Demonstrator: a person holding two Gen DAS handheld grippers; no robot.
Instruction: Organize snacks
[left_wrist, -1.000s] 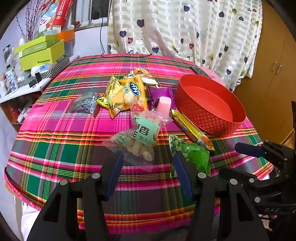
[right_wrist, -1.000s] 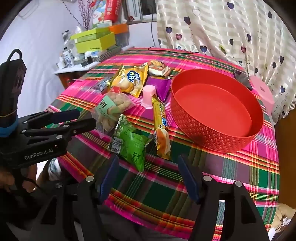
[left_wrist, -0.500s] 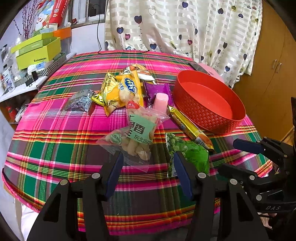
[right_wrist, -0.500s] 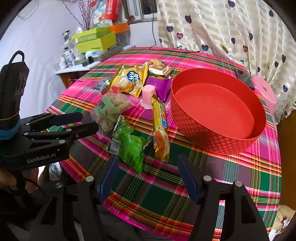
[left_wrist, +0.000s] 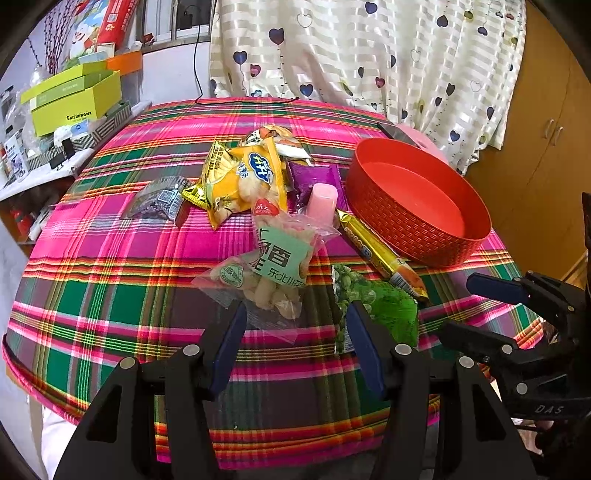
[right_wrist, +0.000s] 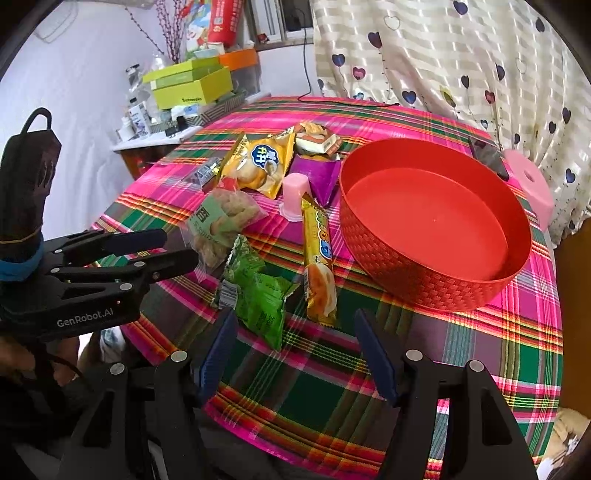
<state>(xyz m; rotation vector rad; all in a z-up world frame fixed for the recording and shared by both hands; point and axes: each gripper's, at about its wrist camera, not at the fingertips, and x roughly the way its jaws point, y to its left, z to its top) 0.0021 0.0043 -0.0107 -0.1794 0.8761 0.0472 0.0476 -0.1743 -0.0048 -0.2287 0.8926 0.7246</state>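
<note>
Several snack packs lie on a plaid tablecloth left of an empty red round basket (left_wrist: 421, 218) (right_wrist: 436, 229). Nearest are a clear peanut bag (left_wrist: 273, 266) (right_wrist: 221, 221), a green pea pack (left_wrist: 373, 302) (right_wrist: 258, 295) and a long yellow bar (left_wrist: 380, 254) (right_wrist: 319, 258). Behind lie a yellow chip bag (left_wrist: 243, 177) (right_wrist: 262, 166), a purple pack (left_wrist: 310, 177), a pink jelly cup (left_wrist: 323, 199) (right_wrist: 293, 195) and a grey pack (left_wrist: 159, 197). My left gripper (left_wrist: 295, 347) is open just before the peanut bag. My right gripper (right_wrist: 295, 354) is open just before the green pack and the bar.
The round table's front edge (left_wrist: 258, 435) is right under both grippers. A shelf with green boxes (left_wrist: 74, 99) stands at the far left. A heart-print curtain (left_wrist: 369, 55) hangs behind; a pink stool (right_wrist: 528, 184) and a dark phone (right_wrist: 487, 157) sit beyond the basket.
Both grippers have stayed open and drifted only slightly; the view has shifted a little. No snack has moved.
</note>
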